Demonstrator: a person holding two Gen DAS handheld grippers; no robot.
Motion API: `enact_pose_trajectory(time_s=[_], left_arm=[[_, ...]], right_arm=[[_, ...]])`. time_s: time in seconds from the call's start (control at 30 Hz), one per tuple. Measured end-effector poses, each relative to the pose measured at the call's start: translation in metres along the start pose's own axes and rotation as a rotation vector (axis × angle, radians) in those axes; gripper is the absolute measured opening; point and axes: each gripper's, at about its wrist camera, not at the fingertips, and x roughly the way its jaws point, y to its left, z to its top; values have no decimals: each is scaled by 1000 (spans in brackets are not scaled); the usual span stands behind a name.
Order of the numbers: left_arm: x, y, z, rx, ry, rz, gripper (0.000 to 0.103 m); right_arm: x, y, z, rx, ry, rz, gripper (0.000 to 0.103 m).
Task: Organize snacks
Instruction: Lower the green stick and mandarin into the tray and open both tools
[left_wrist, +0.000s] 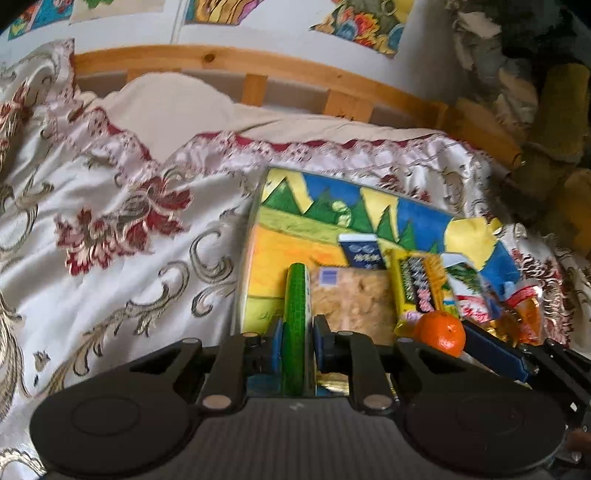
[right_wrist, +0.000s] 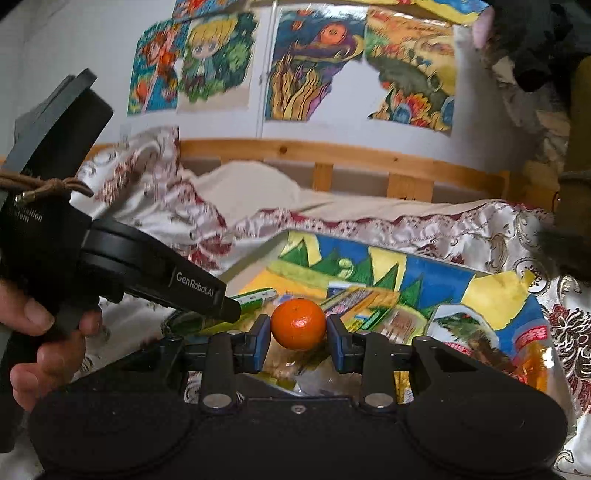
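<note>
My left gripper (left_wrist: 297, 341) is shut on a thin green snack packet (left_wrist: 295, 317), held edge-on above a colourful painted board (left_wrist: 306, 218) lying on the bed. My right gripper (right_wrist: 298, 332) is shut on an orange mandarin (right_wrist: 298, 324), which shows beside the left gripper as the mandarin (left_wrist: 441, 332). Several snacks lie on the board: a blue box (left_wrist: 360, 251), a clear bag of beige snacks (left_wrist: 354, 299), a yellow packet (left_wrist: 421, 284) and a white-green-red packet (left_wrist: 467, 288). In the right wrist view the left gripper (right_wrist: 236, 310) holds the green packet (right_wrist: 256, 297) at the left.
A floral bedspread (left_wrist: 110, 240) covers the bed around the board. A wooden bed rail (left_wrist: 258, 70) runs along the wall hung with drawings (right_wrist: 314, 70). An orange-wrapped item (left_wrist: 526, 314) lies at the board's right edge. A person's hand (right_wrist: 40, 332) grips the left tool.
</note>
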Motion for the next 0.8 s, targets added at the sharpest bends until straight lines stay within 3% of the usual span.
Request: enact_pose_trajectory(time_s=[0.2, 0.8], left_arm=[[3, 3, -2, -7, -9, -6, 19], [3, 2, -5, -15, -10, -3, 20]], right_arm=[[16, 12, -9, -69, 58, -43, 36], [14, 12, -13, -73, 56, -43, 39]])
